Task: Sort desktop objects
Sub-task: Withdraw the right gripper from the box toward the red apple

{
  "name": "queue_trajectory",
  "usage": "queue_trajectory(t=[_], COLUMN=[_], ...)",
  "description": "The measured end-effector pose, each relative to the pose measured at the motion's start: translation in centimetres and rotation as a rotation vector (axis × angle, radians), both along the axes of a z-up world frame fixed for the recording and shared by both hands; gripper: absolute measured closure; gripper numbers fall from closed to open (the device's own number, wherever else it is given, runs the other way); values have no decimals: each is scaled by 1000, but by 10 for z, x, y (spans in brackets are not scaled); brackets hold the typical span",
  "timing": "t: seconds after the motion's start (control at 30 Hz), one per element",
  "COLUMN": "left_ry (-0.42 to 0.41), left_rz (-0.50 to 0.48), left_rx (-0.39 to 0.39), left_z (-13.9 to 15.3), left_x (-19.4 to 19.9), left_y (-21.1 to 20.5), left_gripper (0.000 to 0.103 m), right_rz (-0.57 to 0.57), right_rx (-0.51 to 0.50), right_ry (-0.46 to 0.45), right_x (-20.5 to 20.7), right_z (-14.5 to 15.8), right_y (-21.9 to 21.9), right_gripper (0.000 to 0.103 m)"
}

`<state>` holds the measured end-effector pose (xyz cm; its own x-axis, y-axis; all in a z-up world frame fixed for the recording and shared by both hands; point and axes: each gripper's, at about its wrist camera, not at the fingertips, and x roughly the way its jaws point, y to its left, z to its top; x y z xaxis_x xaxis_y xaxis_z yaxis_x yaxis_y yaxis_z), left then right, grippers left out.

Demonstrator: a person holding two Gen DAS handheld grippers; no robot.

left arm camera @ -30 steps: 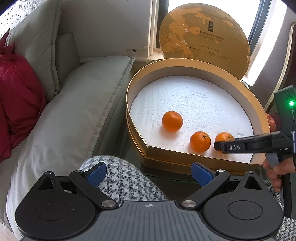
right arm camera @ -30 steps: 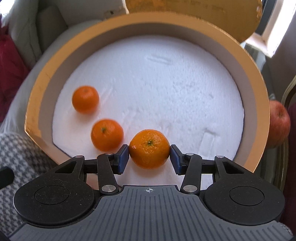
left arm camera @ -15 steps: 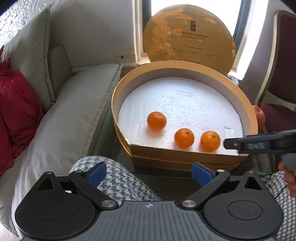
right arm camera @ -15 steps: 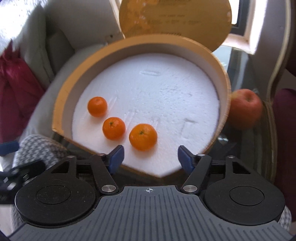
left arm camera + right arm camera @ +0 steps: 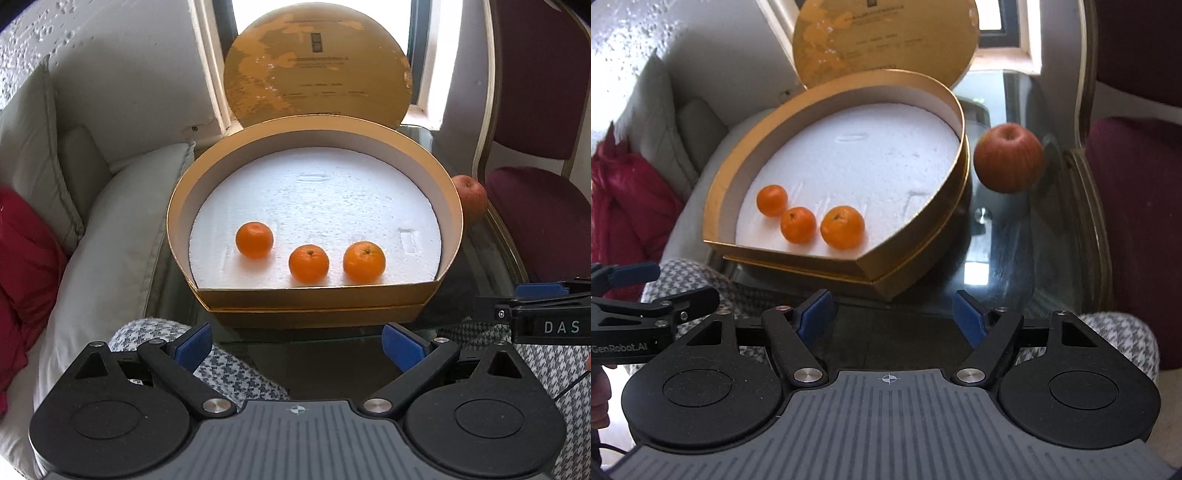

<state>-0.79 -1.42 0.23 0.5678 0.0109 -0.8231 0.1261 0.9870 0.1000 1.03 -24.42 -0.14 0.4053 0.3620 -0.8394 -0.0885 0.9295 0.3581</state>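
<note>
A glass-topped table (image 5: 491, 251) is flanked by a cream cushioned sofa (image 5: 110, 221) and a maroon upholstered chair (image 5: 535, 206); daylight is admitted through a window (image 5: 417, 48) behind.

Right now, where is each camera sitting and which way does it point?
Left wrist: on the left claw, open, facing the gold box squarely; checked-fabric knees below, right claw at the right edge.
Right wrist: on the right claw, open, facing the box from its right; apple clear.
Shared: box, three oranges, lid, apple.
</note>
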Motion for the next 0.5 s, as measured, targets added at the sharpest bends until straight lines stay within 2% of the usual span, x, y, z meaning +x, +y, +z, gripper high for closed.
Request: queue_trajectory(t=[0.5], left_ry=[20], left_rz=[-39], left_rx=[35], left_z=[-4], left_x=[-1], left_y=[-13], left_gripper=[3], right_rz=[-11], right_rx=[21], right_ry=[13], right_x=[-2], right_z=[-9], right_y=[-6], right_gripper=[26])
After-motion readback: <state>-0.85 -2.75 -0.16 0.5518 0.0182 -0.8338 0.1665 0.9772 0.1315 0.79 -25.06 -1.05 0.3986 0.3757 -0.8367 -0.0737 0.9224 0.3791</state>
